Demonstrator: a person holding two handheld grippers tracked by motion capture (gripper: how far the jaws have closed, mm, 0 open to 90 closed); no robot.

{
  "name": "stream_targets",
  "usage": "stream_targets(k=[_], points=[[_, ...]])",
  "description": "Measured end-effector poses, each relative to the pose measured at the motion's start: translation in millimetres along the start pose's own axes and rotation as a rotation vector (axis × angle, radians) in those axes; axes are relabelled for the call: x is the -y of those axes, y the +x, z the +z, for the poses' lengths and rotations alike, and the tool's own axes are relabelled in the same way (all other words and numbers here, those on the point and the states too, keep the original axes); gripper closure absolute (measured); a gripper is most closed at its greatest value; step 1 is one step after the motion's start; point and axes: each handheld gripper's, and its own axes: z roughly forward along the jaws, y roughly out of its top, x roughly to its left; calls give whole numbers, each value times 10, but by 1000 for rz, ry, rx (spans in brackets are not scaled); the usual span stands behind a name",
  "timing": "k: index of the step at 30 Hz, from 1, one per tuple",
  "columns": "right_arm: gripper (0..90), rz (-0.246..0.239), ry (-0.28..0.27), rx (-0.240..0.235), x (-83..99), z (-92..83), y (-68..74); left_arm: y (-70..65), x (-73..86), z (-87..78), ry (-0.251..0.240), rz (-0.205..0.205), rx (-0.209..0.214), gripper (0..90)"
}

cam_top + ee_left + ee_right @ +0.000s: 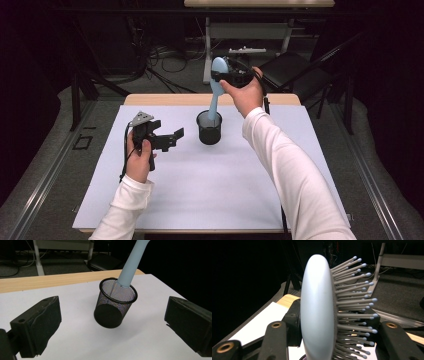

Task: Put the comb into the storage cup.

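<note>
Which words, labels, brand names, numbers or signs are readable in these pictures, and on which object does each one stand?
None: no readable text in any view.
The light blue hairbrush is plain, with no print on its back.
The black mesh cup has no label.
The white sheet on the table is blank.
The left gripper and the right gripper bear no visible markings.
</note>
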Motion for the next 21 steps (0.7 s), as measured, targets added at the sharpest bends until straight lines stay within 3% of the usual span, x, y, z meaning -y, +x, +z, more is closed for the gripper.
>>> stream_targets(k=[11, 21], points=[[475, -43, -15, 2, 89, 25, 69, 6, 0, -1, -1, -4, 1, 11], [475, -50, -27, -7, 189, 29, 95, 2, 6, 13, 2, -4, 2, 11]])
